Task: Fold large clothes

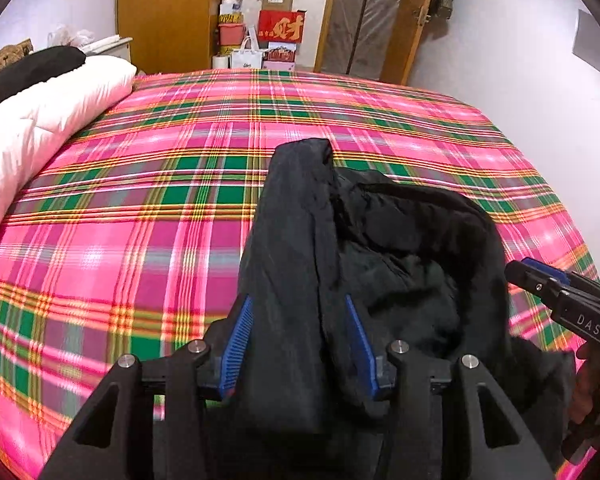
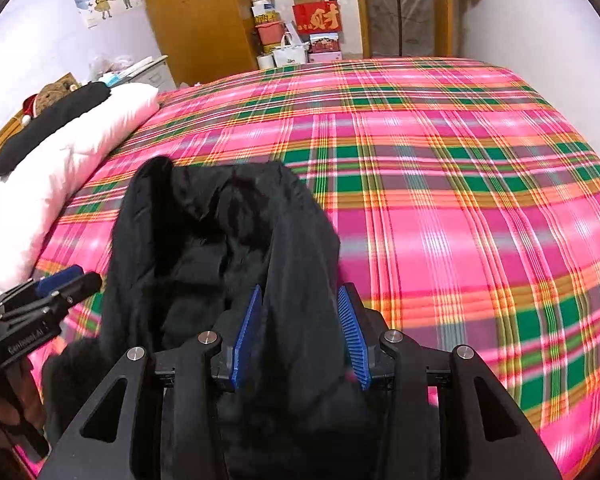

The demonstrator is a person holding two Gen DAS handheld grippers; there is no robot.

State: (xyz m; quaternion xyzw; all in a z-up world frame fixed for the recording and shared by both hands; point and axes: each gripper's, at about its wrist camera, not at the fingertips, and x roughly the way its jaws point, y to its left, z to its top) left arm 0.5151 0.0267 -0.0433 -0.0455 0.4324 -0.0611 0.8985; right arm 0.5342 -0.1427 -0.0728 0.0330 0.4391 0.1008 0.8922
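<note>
1. A black jacket (image 1: 380, 264) lies bunched on the plaid bed (image 1: 140, 220), unfolded.
2. The left hand-held gripper (image 1: 300, 344) has thick jacket fabric between its pads.
3. The right hand-held gripper (image 2: 302, 336) likewise; whether either pinches, I cannot tell.
4. Folding looks barely begun; flattening remains.

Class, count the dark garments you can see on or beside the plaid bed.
2. One black garment lies near the bed's close edge, between both grippers. Another dark one lies on the white quilt at the left. More may be hidden.
</note>
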